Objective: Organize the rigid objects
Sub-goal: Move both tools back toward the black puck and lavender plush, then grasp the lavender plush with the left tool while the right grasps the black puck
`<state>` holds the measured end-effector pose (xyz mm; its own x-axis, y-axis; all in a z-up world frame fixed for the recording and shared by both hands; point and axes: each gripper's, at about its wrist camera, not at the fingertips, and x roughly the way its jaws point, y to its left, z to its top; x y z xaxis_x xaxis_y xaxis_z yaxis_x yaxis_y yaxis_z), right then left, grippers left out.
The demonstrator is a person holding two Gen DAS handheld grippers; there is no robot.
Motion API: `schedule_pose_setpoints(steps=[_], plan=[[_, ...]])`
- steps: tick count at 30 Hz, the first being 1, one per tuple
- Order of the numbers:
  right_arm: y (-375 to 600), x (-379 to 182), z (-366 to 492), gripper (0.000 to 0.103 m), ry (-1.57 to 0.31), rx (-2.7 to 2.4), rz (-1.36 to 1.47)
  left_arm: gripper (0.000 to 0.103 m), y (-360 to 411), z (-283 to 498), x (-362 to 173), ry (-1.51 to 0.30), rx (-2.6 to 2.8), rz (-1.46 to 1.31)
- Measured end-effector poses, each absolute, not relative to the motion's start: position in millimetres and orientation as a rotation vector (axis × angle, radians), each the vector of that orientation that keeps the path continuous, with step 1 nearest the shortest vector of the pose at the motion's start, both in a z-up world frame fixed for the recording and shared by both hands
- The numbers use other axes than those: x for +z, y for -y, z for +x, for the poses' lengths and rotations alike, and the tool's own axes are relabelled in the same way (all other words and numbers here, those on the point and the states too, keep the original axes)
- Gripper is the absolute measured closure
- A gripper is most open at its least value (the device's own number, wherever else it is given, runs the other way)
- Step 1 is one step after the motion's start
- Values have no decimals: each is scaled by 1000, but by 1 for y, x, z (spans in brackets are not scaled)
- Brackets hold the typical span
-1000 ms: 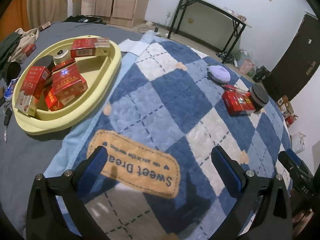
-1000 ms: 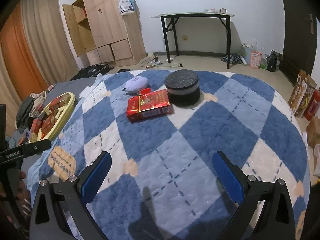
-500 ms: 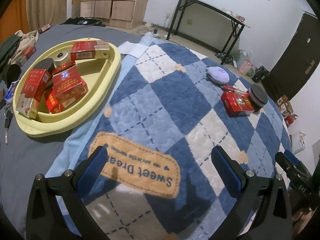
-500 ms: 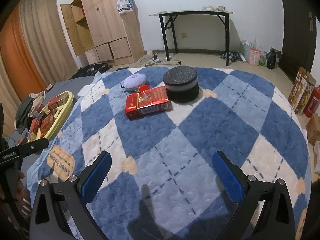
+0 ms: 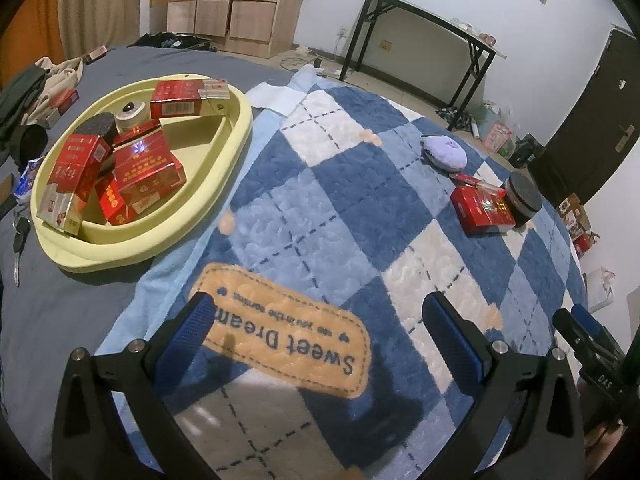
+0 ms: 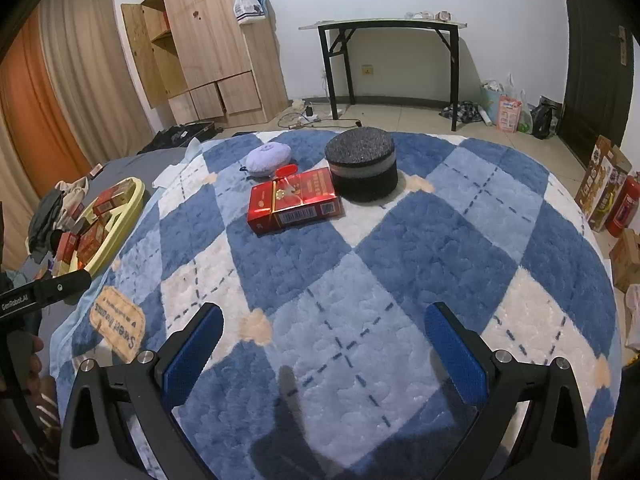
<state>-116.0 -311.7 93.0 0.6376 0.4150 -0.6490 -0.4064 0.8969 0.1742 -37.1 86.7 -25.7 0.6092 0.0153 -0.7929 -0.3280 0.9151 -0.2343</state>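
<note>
Red box (image 6: 295,201) lies on the blanket (image 6: 400,248) touching the black jar (image 6: 363,169), well apart from the yellow tray (image 5: 208,196), with both grippers' fingers (image 5: 188,336) (image 6: 454,354) wide open, empty.

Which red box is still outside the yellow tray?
The red box lying flat on the blanket beside the black round container; the other red boxes sit in the yellow tray.
</note>
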Motion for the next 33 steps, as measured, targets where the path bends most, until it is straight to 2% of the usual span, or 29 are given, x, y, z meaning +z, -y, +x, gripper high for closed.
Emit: schedule_pose_setpoints(steps=[20, 28, 33], plan=[[311, 88, -115, 0, -752, 466, -3, 0, -92, -33, -26, -932, 175, -372], [315, 85, -111, 0, -751, 453, -23, 0, -100, 24, 19, -942, 14, -66], [316, 88, -100, 0, -730, 448, -32, 0, -102, 68, 28, -956, -47, -128]])
